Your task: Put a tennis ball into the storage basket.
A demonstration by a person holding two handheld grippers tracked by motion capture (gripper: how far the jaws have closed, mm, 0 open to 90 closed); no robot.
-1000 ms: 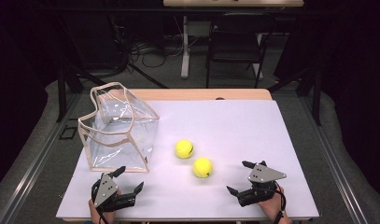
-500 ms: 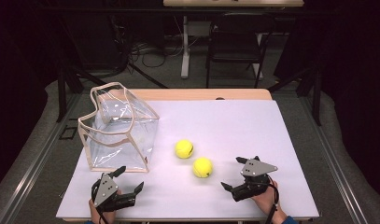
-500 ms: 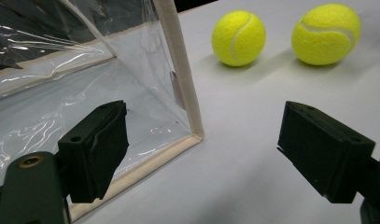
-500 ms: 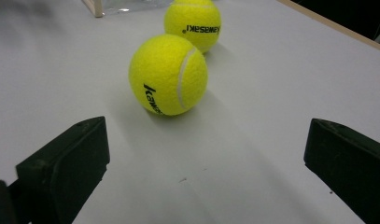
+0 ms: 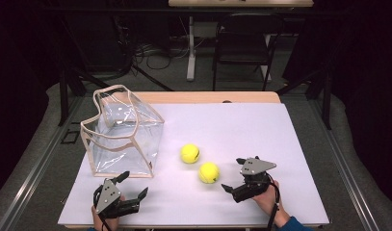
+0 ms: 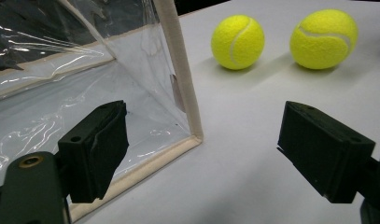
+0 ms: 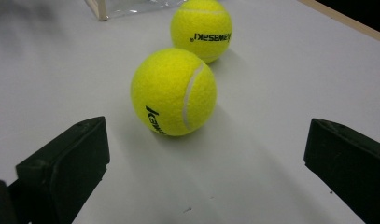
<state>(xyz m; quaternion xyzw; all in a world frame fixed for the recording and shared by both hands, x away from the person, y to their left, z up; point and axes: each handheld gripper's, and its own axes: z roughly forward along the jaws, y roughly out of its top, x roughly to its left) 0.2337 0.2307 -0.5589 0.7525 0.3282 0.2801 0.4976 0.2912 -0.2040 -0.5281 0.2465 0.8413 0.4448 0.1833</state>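
Two yellow tennis balls lie mid-table on the white sheet, a nearer ball [image 5: 209,172] and a farther ball [image 5: 189,153]. My right gripper [image 5: 232,174] stands open just right of the nearer ball, apart from it. In the right gripper view that nearer ball [image 7: 173,92] lies ahead between the wide jaws of the gripper [image 7: 201,158], with the farther ball [image 7: 201,29] behind it. A clear plastic bag [image 5: 121,132] with beige trim stands open at the left. My left gripper [image 5: 134,184] rests open in front of the bag's near corner [image 6: 178,70], holding nothing.
The white sheet [image 5: 261,125] covers a wooden table whose far edge shows. Both balls [image 6: 237,42] [image 6: 324,38] sit right of the bag in the left gripper view. A dark chair [image 5: 246,43] and cables stand on the floor beyond the table.
My right gripper has slid left along the table toward the nearer ball. The left gripper, the bag and both balls have stayed put.
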